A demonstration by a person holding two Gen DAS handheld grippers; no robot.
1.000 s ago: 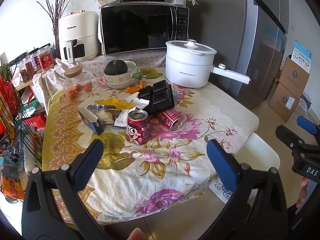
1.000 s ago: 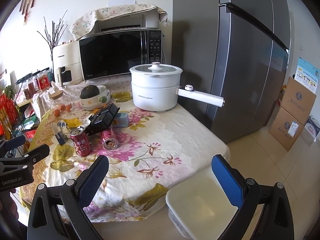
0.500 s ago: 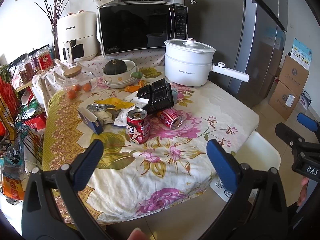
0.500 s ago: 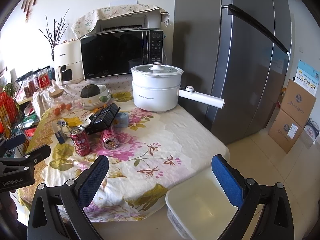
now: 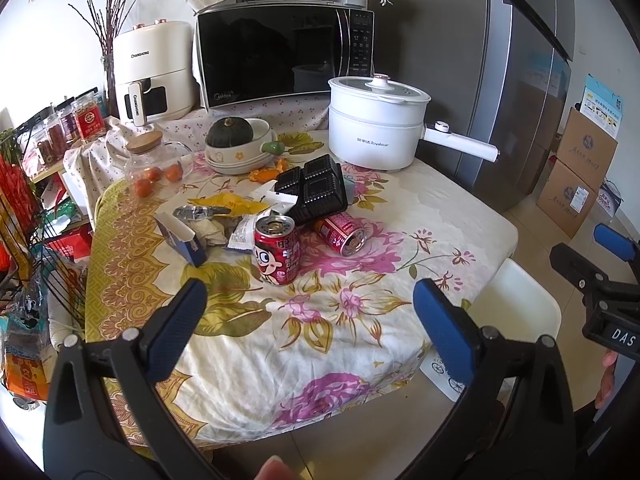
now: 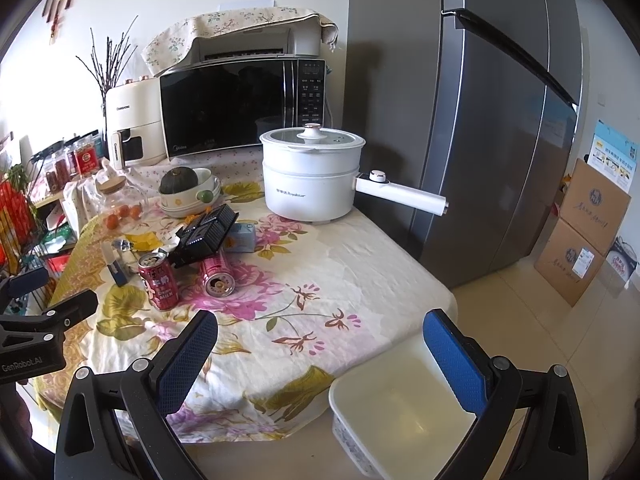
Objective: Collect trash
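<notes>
Trash lies on the floral tablecloth (image 5: 320, 320): an upright red can (image 5: 277, 250) (image 6: 158, 280), a red can on its side (image 5: 341, 232) (image 6: 216, 275), a black plastic tray (image 5: 316, 189) (image 6: 206, 233), a blue-and-white carton (image 5: 181, 233), crumpled wrappers (image 5: 224, 220). A white bin (image 6: 404, 404) (image 5: 516, 308) stands on the floor by the table's near right corner. My left gripper (image 5: 310, 308) hangs open short of the upright can, holding nothing. My right gripper (image 6: 320, 340) hangs open over the table's edge and the bin, also holding nothing.
At the back stand a white electric pot (image 5: 376, 128) with a long handle, a microwave (image 5: 284, 54), an air fryer (image 5: 152, 72), a bowl with a squash (image 5: 236, 140) and a glass jar (image 5: 154, 164). A grey fridge (image 6: 500, 120) and cardboard boxes (image 6: 580, 236) are on the right.
Both grippers have crept slightly toward the table, staying open. Nothing on the table has moved.
</notes>
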